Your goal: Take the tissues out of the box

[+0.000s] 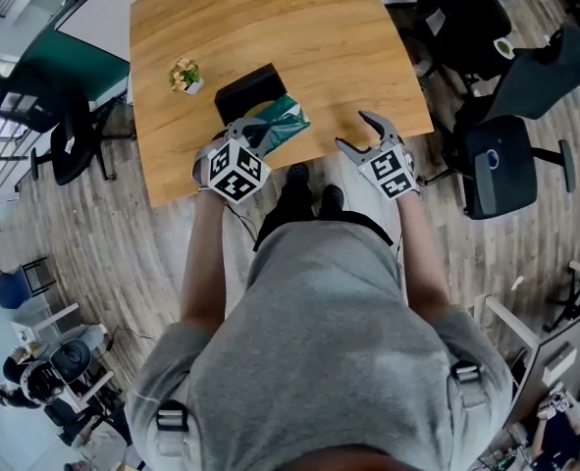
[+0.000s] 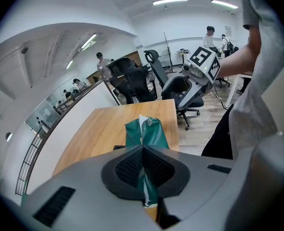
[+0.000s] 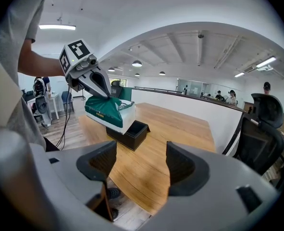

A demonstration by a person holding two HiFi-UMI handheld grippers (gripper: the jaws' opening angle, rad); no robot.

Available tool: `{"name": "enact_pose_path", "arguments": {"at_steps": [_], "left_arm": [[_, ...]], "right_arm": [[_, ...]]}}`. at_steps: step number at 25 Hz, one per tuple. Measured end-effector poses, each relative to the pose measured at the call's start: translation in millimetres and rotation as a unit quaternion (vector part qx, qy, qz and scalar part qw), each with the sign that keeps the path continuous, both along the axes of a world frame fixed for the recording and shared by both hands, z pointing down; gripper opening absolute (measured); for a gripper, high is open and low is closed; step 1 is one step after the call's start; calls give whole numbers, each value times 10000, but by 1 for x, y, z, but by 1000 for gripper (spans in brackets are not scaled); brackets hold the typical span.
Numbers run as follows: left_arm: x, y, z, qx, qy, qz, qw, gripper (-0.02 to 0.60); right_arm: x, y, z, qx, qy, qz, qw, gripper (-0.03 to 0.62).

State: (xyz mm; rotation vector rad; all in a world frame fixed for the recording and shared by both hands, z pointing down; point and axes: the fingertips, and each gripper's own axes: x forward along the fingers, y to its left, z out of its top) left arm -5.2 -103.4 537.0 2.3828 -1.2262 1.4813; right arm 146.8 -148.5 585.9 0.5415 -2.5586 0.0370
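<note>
The tissue pack (image 2: 146,134) is disappearing at its near end between the pressed-together pads of the left gripper (image 2: 142,153), whose body is hiding nearly all of the black box (image 2: 118,147). In the head view the pack is covering the box's side nearest the table's (image 1: 270,27) near edge, and the table's far edge is running off the picture's top. The pack's print is showing too small to read.

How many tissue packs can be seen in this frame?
1. The green tissue pack is pinched in the shut left gripper, just over the black box on the table. The box's inside shows only partly, so more could be hidden.
</note>
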Motion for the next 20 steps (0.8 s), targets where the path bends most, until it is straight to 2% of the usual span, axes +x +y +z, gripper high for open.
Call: {"name": "enact_pose_path", "arguments": {"at_steps": [10,20], "left_arm": [[5,4,-10,161,-91,-30,9998,18],[1,4,-11,150,-104,-54,9998,18]], "right_arm": [[5,0,1,-60,-84,-3,9999,319],[4,-3,5,-101,-88,8,9999,318]]}}
